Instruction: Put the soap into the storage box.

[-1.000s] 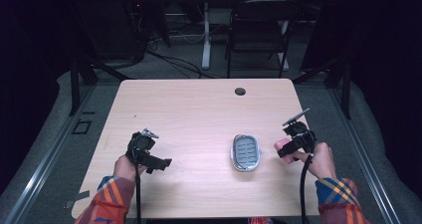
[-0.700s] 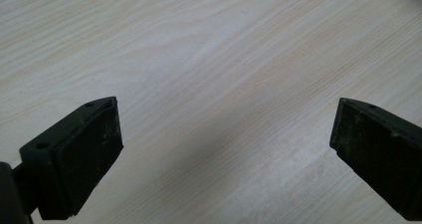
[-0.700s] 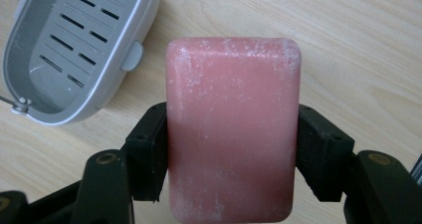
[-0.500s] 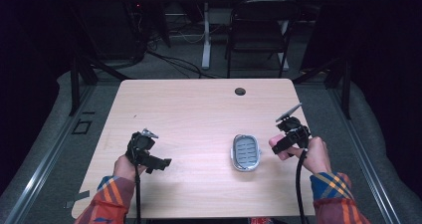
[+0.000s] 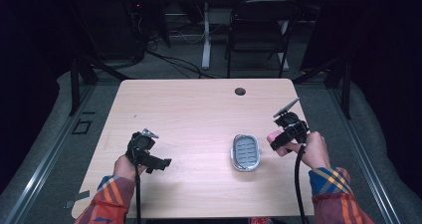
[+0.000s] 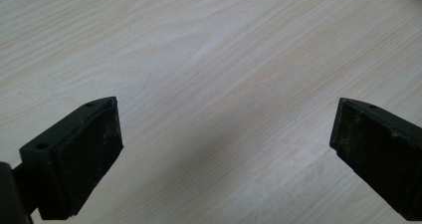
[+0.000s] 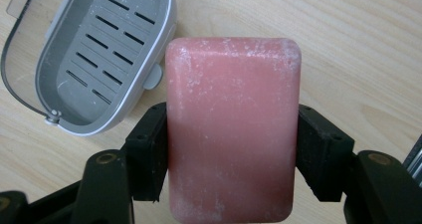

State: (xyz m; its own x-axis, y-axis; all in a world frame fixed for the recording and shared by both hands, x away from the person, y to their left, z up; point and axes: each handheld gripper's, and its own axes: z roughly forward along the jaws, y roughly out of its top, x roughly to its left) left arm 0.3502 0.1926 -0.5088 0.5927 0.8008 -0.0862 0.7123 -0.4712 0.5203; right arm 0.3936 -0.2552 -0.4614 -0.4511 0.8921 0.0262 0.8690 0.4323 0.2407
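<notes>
Wooden table (image 5: 199, 114), w/ small round hole (image 5: 240, 91) at 12 o'clock edge. Grey slotted soap dish (image 5: 246, 152) lying flat, nothing inside. Pink soap bar (image 7: 231, 129) clamped betw. right gripper (image 5: 281, 143) jaws, just beside dish at 3 o'clock, above tabletop. Left gripper (image 6: 226, 149) released, jaws wide, at 9 o'clock, well apart.

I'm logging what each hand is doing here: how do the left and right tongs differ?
The left tongs gape open over bare table; the right tongs are shut on a pink soap bar. The left sit far from the grey soap dish; the right are right beside it. Both have black jaws.
</notes>
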